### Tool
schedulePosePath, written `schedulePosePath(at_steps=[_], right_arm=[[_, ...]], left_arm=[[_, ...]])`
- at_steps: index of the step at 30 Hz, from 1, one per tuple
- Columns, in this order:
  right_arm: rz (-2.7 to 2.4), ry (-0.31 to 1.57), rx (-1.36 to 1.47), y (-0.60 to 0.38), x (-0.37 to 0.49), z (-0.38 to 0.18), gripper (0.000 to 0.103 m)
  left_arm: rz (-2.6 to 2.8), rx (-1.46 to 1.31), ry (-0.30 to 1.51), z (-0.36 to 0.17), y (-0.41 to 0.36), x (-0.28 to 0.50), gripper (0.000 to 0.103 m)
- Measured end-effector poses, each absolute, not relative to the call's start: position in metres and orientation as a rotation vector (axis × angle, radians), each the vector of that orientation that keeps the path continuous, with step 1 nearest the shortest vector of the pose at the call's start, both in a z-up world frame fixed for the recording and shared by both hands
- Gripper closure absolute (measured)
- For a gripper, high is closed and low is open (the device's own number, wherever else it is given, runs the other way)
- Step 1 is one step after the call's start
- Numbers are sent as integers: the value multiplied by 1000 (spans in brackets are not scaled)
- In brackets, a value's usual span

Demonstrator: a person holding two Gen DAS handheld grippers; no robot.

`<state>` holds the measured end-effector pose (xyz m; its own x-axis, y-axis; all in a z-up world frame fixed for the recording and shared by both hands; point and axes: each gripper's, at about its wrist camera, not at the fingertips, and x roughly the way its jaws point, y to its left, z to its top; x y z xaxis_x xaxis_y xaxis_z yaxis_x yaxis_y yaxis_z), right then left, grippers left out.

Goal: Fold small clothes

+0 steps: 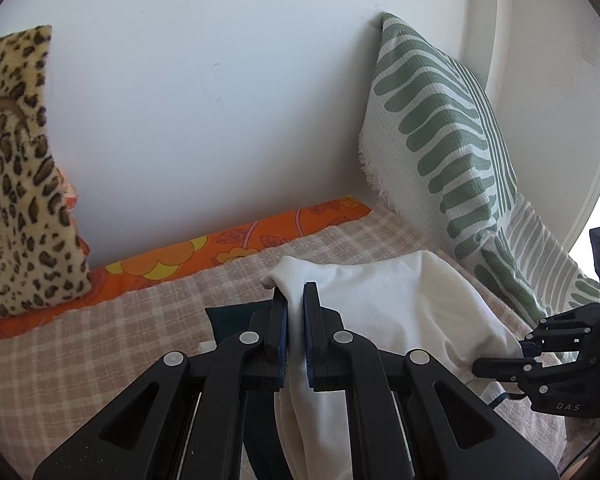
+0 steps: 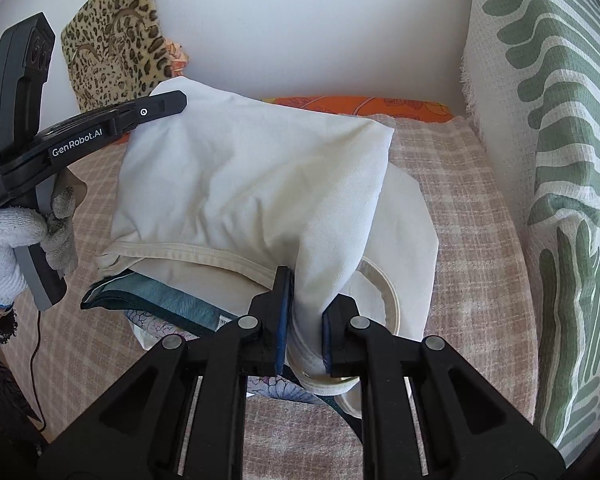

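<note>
So the white garment (image 2: 236,184) is up off the bed, stretched between both tools and folded over on itself, with a ribbed cream hem running along its lower edge in the right wrist view. It hangs over a small pile of other clothes: a dark teal piece (image 2: 160,300) sticks out from under it on the left, and there's something with a purple floral print (image 2: 272,390) under that, close to the camera.

The right tool (image 2: 303,312) is clamped on a bunched-up bit of the white fabric near the hem; you can see cloth squeezed between the blue pads, so it's closed on the garment. The left tool (image 1: 295,300) has its fingers nearly together too, pinching the garment's far corner, with the cloth draping down from it on the right side. In the right wrist view that same left tool (image 2: 180,100) comes in from the upper left, its tip at the top-left corner of the garment, held by a hand in a white knit glove (image 2: 8,240).

Everything sits over a bed with a pink-beige checked blanket (image 2: 460,208), an orange flowery sheet (image 1: 228,244) peeking out along the white wall. Leopard-print cushion (image 1: 16,184) off to the left, green-and-white striped pillow (image 1: 440,128) leaning up on the right.
</note>
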<state>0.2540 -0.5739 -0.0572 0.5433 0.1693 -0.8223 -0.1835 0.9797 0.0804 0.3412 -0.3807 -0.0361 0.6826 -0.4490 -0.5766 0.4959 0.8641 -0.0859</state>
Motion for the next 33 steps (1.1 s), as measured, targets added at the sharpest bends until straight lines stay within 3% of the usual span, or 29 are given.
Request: schedulePosePath(at_steps=[3, 5, 8, 9, 10, 11, 23, 33], right_arm=[[152, 1003, -12, -579, 257, -63, 70], [125, 1012, -21, -581, 257, -64, 67], [104, 995, -8, -586, 251, -58, 57], [96, 986, -5, -586, 249, -55, 53], [89, 975, -2, -587, 247, -52, 52], [89, 969, 7, -587, 244, -49, 52], [60, 903, 41, -568, 207, -19, 49], [38, 852, 42, -539, 174, 8, 41]], left_arm=[[-485, 83, 656, -38, -379, 349, 90], [-447, 88, 671, -37, -374, 353, 81], [-445, 89, 663, -33, -366, 351, 80], [-444, 89, 662, -31, -363, 349, 73], [-443, 88, 660, -29, -360, 347, 57], [-444, 86, 653, -27, -357, 344, 52], [-479, 76, 607, 7, -331, 295, 42], [-507, 74, 555, 39, -307, 244, 33]])
